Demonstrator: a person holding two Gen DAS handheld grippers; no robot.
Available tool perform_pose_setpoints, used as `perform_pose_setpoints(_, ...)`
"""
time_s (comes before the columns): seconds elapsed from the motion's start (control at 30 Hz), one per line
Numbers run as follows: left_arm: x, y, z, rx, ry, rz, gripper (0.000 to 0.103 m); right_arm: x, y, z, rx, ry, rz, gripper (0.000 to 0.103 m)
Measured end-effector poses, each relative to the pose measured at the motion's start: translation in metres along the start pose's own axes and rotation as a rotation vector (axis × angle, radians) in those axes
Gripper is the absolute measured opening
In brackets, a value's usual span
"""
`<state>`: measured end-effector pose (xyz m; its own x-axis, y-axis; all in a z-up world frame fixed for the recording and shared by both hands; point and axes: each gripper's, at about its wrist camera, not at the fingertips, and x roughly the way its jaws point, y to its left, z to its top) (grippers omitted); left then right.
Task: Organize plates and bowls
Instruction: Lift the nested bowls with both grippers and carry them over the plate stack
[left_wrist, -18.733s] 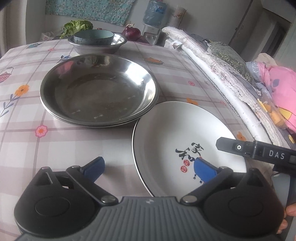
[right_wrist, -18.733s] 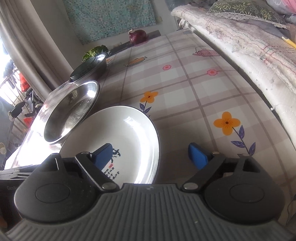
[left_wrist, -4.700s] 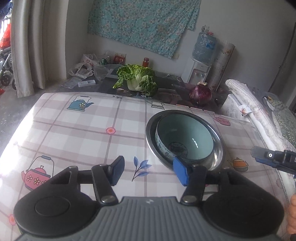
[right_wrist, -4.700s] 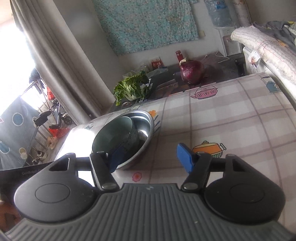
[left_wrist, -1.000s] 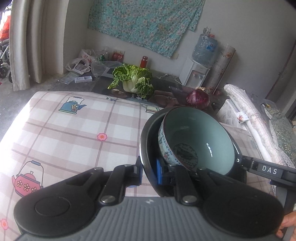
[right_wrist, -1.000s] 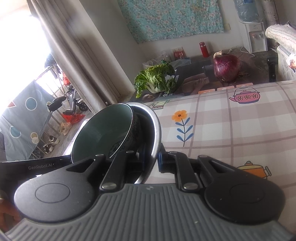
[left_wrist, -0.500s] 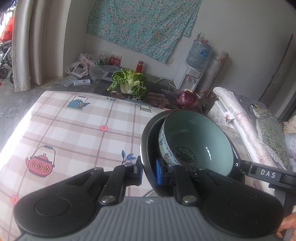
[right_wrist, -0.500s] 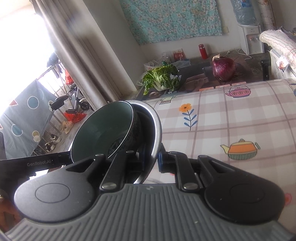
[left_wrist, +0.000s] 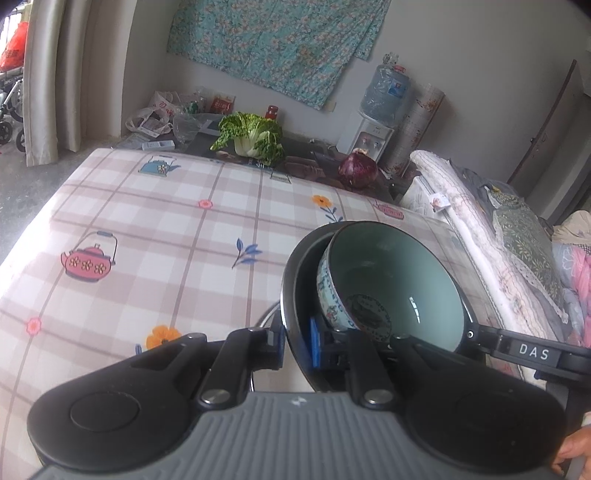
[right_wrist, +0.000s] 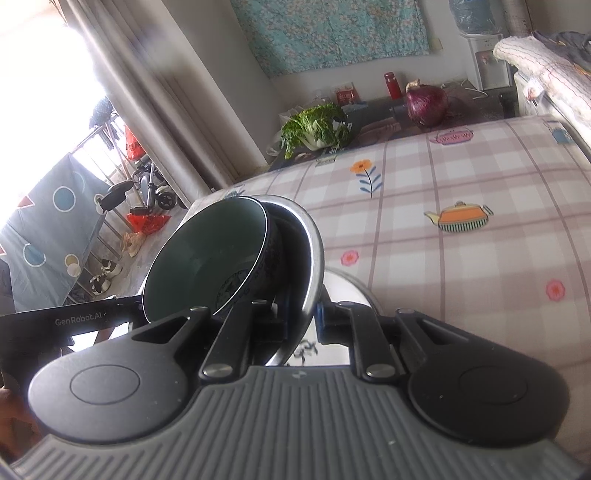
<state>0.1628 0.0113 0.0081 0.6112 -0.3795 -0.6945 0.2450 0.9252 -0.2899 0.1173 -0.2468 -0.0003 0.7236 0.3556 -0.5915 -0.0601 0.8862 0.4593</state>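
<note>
The left hand-held gripper is clamped on the near rim of a steel bowl, and the right hand-held gripper pinches the opposite rim. A teal ceramic bowl sits tilted inside, both held above the checked table. Only the right wrist view shows a shiny plate just below the steel bowl, mostly hidden behind that gripper. Cabbage and a red onion lie beyond the table.
</note>
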Motion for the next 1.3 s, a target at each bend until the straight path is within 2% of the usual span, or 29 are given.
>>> perform_pose_setpoints(0.33, 0.015, 0.007, -0.026, -0.013, 0.066, 0.000, 0.013, 0.005, -0.011, -0.030, 0.034, 0.054, -0.027, 0.012)
perform_pose_setpoints(0.67, 0.031, 0.012, -0.035, -0.001, 0.111, 0.011, 0.015, 0.022, -0.018, -0.042, 0.042, 0.089, -0.046, 0.013)
perform_pose_setpoints(0.9, 0.034, 0.013, -0.037, 0.007, 0.105, 0.002, 0.015, 0.026, -0.018, -0.042, 0.019, 0.073, -0.069, 0.013)
perform_pose_setpoints(1.07, 0.030, 0.012, -0.036, 0.026, 0.072, 0.005, 0.015, 0.028, -0.016, -0.044, -0.009, 0.069, -0.104, 0.014)
perform_pose_setpoints(1.3, 0.026, 0.009, -0.035, 0.039, 0.061, 0.011, 0.015, 0.017, -0.013, -0.041, -0.049, 0.007, -0.136, 0.015)
